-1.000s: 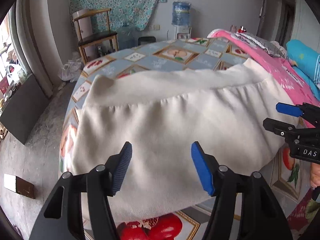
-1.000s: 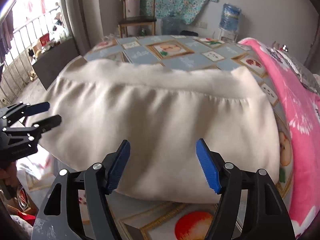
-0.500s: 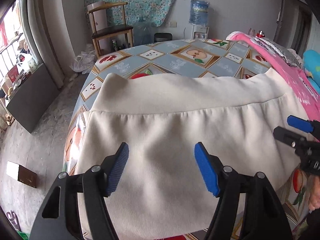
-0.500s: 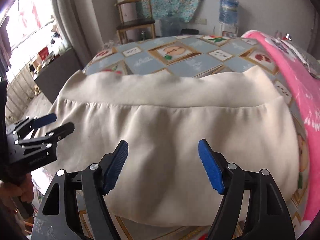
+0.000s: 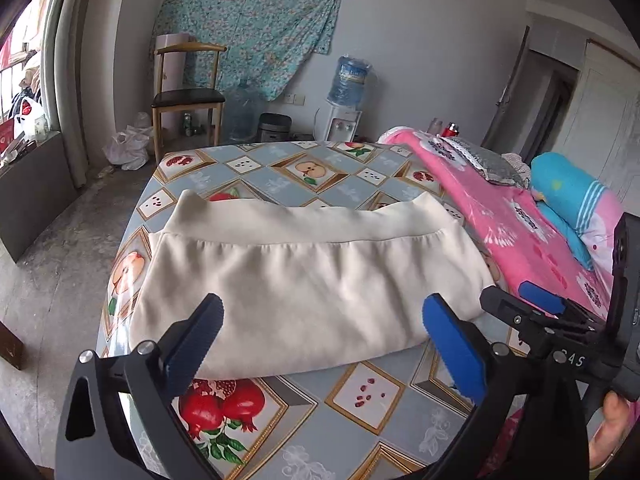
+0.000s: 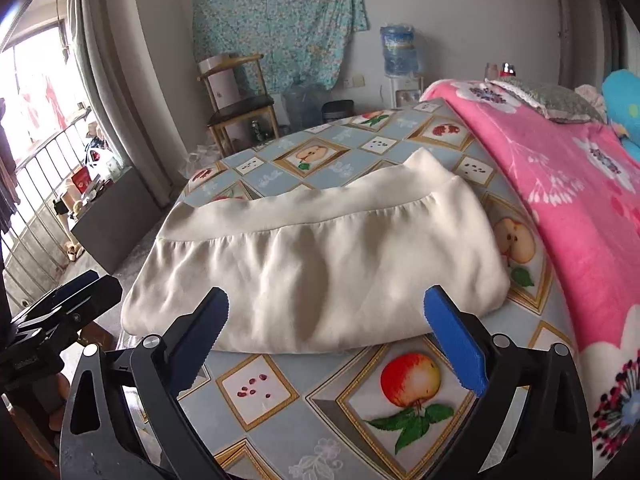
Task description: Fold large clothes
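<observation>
A cream garment (image 5: 304, 280) lies folded flat on the table with the fruit-patterned cloth (image 5: 360, 408), its ribbed band at the far side. It also shows in the right wrist view (image 6: 320, 268). My left gripper (image 5: 320, 344) is open and empty, held above the garment's near edge. My right gripper (image 6: 328, 336) is open and empty, also back from the near edge. The right gripper shows at the right of the left wrist view (image 5: 532, 308); the left gripper shows at the left of the right wrist view (image 6: 76, 296).
A pink flowered blanket (image 6: 568, 208) covers the table's right side, with a blue pillow (image 5: 572, 200) beyond. A wooden chair (image 5: 184, 96), water bottles and a dispenser (image 5: 348, 96) stand by the far wall. A dark panel (image 6: 116, 220) and balcony railing are at the left.
Both grippers have pulled back and up from the garment. It now lies farther off, with bare tablecloth showing between it and the fingers. Both jaws stay open.
</observation>
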The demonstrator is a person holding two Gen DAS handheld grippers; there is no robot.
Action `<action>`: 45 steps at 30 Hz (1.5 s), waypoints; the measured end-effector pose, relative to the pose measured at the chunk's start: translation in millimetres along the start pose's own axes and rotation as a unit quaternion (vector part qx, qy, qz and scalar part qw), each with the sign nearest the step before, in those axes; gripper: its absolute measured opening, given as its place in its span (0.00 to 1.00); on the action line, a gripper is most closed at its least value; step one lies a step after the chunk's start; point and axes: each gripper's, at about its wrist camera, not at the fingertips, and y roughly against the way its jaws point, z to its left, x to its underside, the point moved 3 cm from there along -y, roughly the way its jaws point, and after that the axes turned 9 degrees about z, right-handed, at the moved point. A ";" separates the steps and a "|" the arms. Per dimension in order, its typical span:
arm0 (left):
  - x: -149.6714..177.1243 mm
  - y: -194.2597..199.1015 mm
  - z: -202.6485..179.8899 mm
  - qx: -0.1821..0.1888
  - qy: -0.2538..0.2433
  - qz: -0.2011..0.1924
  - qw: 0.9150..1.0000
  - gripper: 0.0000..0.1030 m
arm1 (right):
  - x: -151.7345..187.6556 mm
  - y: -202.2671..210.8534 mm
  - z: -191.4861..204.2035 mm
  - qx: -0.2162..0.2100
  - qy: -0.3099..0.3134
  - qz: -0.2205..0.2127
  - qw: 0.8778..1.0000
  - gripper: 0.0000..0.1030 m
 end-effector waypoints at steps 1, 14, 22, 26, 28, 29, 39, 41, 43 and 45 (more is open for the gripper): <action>2.6 6.0 -4.2 -0.001 -0.003 -0.002 1.000 0.95 | 2.5 4.9 1.0 0.002 -0.002 -0.003 1.000 0.93; 46.3 22.5 -16.9 -0.180 -0.016 0.011 0.984 0.95 | 48.7 41.5 11.6 0.081 0.009 -0.005 0.997 0.93; 63.0 6.8 -9.9 -0.188 0.016 0.046 0.981 0.95 | 65.3 39.5 15.1 0.131 0.020 0.003 0.991 0.93; 60.6 8.0 -3.2 -0.185 0.056 0.044 0.980 0.95 | 69.9 36.2 15.3 0.131 0.023 0.007 0.991 0.93; 60.6 5.5 -1.0 -0.196 0.061 0.053 0.977 0.95 | 70.6 30.9 13.6 0.121 0.019 0.018 0.992 0.93; 61.7 3.2 -0.6 -0.200 0.062 0.059 0.976 0.95 | 70.5 27.1 13.0 0.117 0.019 0.025 0.993 0.93; 68.2 -18.9 1.9 -0.214 0.050 0.103 0.970 0.95 | 71.1 -2.9 14.3 0.108 0.010 0.078 0.991 0.93; 67.1 -22.8 3.0 -0.215 0.049 0.111 0.969 0.95 | 71.0 -6.1 15.2 0.107 0.012 0.084 0.991 0.93; 66.6 -25.5 3.4 -0.215 0.048 0.115 0.969 0.95 | 70.5 -9.0 16.3 0.110 0.015 0.088 0.990 0.93; 66.6 -27.0 3.9 -0.217 0.047 0.117 0.968 0.95 | 69.9 -11.5 17.0 0.110 0.016 0.092 0.990 0.93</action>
